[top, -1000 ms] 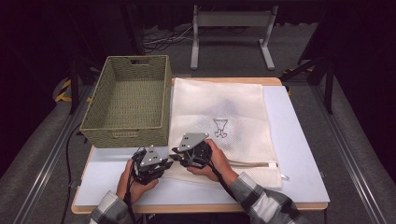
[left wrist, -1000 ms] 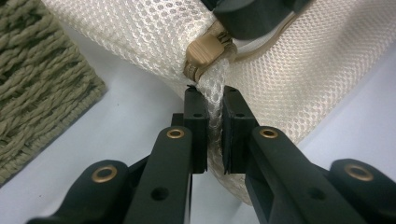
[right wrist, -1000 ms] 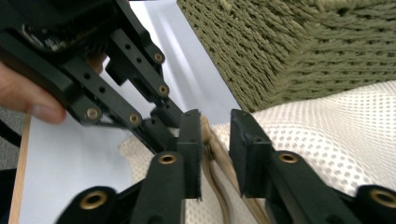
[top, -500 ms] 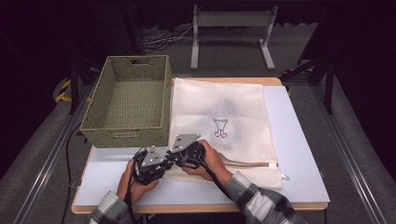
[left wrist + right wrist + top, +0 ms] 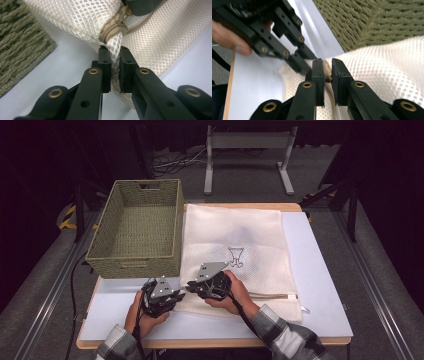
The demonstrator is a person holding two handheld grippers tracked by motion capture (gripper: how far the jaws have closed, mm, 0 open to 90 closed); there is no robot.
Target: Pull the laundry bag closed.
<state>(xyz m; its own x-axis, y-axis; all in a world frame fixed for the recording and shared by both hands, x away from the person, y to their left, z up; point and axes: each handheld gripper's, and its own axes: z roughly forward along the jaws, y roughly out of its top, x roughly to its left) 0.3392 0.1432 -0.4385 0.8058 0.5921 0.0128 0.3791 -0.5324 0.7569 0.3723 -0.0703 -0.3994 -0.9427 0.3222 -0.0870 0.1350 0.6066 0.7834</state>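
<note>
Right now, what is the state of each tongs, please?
Left tongs: shut on the mesh bag corner, beside the zipper end.
Right tongs: jaws just closed; shut on the zipper pull.

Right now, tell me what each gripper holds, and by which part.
The left gripper pinches the mesh laundry bag at its near corner, just below the zipper's end. The right gripper is shut on the zipper pull beside it.

Both forearms in from the near table edge, left gripper low, jaws clamped tight, right gripper just beside it, tips nearly meeting, its jaws having just closed in, hands wrapped round each gripper body
</note>
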